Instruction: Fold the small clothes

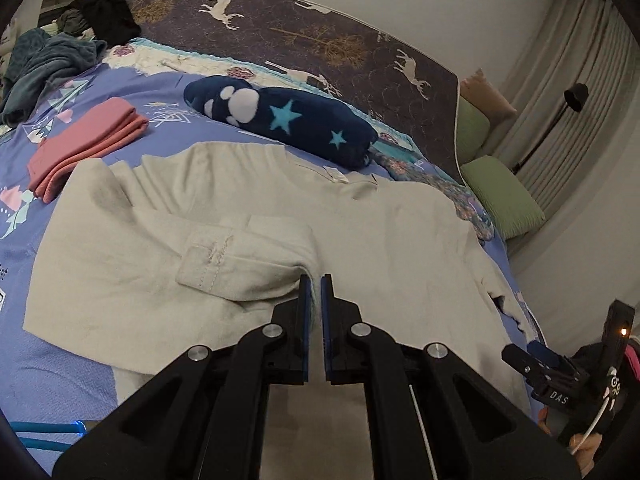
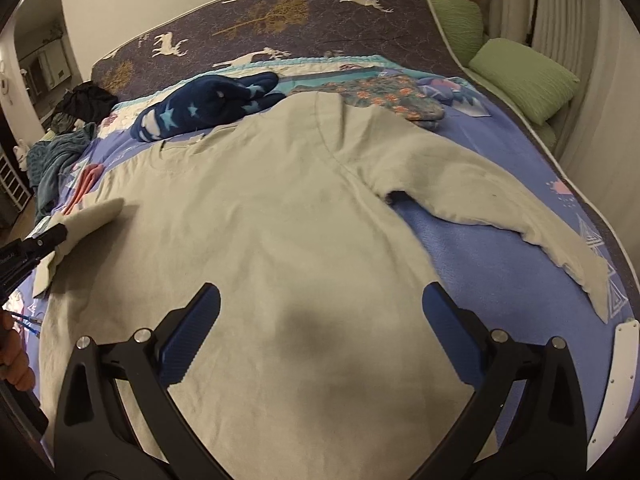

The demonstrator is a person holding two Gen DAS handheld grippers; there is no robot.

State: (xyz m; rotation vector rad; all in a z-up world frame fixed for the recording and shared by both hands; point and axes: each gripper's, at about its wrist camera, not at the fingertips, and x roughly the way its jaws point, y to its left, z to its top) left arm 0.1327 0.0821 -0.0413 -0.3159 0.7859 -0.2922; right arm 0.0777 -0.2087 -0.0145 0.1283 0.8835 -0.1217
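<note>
A beige long-sleeved shirt (image 1: pixel 380 220) (image 2: pixel 260 208) lies spread flat on the blue bedspread (image 2: pixel 480 264). My left gripper (image 1: pixel 316 280) is shut on the shirt's left sleeve (image 1: pixel 240 256), which is drawn across the shirt's body with its cuff showing. In the right wrist view the left gripper (image 2: pixel 60 234) comes in from the left edge with that sleeve (image 2: pixel 96 212) in its jaws. The right sleeve (image 2: pixel 500 200) lies stretched out to the right. My right gripper (image 2: pixel 320 292) hovers open over the shirt's lower body, nothing between its fingers; it also shows as the right gripper (image 1: pixel 532 356) at the left wrist view's lower right.
A folded pink garment (image 1: pixel 88 140) and a rolled navy star blanket (image 1: pixel 288 120) lie beyond the shirt. Loose clothes (image 1: pixel 48 60) pile up at the far left. A floral cloth (image 2: pixel 384 92) sits near the collar. Green pillows (image 2: pixel 524 76) line the bed's right edge.
</note>
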